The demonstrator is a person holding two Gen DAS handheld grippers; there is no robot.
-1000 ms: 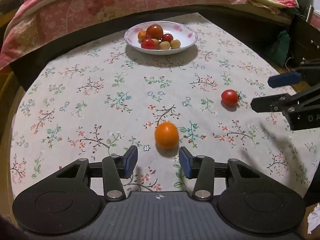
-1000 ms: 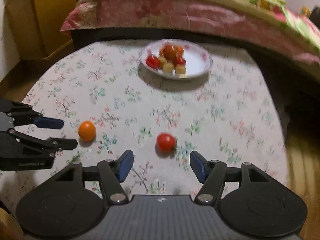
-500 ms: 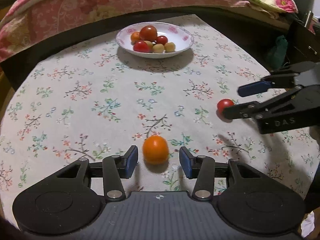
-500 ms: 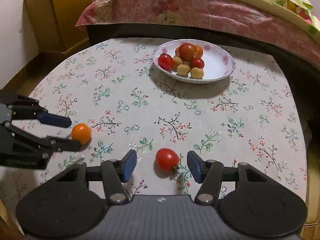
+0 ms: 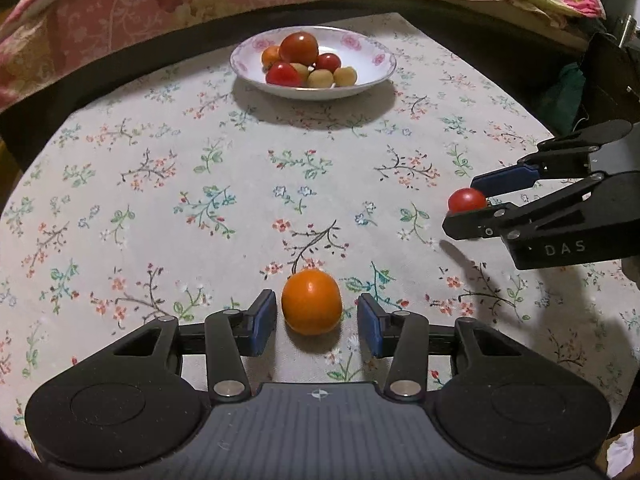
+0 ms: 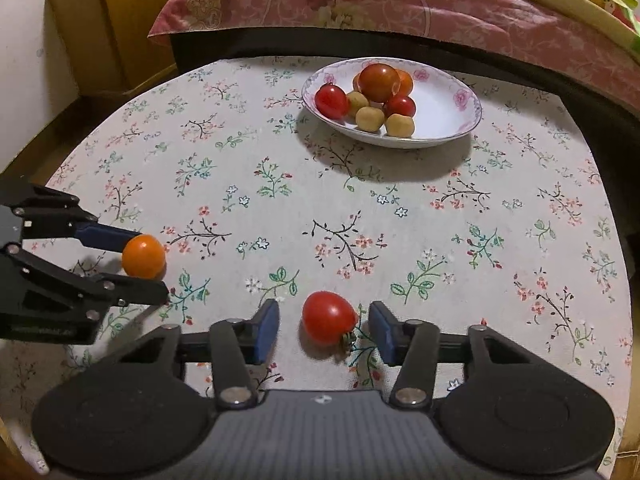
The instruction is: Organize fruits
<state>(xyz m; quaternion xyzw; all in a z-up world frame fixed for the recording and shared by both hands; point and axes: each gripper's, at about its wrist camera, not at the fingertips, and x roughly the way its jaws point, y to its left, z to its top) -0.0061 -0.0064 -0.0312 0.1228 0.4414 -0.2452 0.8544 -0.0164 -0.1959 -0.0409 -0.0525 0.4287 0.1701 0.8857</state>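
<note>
Your left gripper [image 5: 316,324] has its jaws spread wide around the orange fruit [image 5: 311,301]. The fruit sits between the blue pads, clear of both, slightly nearer the left pad [image 5: 265,322]. Nothing held yet.

Your right gripper [image 6: 323,328] is the same: jaws wide, red tomato [image 6: 329,318] between the pads, untouched. Its stem end points toward the right pad [image 6: 380,332], so the tomato's long axis runs roughly across the jaws.

Both fruits lie on the floral surface [image 5: 200,184], well on your side of the bowl [image 5: 376,76], which holds the other tomatoes and small yellow fruits. Bowl is straight ahead of the left gripper, ahead and a bit right of the right one.

Each fruit is already centred enough, so probably just close. Round fruit may roll forward toward the bowl if one pad touches first.

Readable text: "DAS" on the right gripper's body, seen from the left wrist view.
</note>
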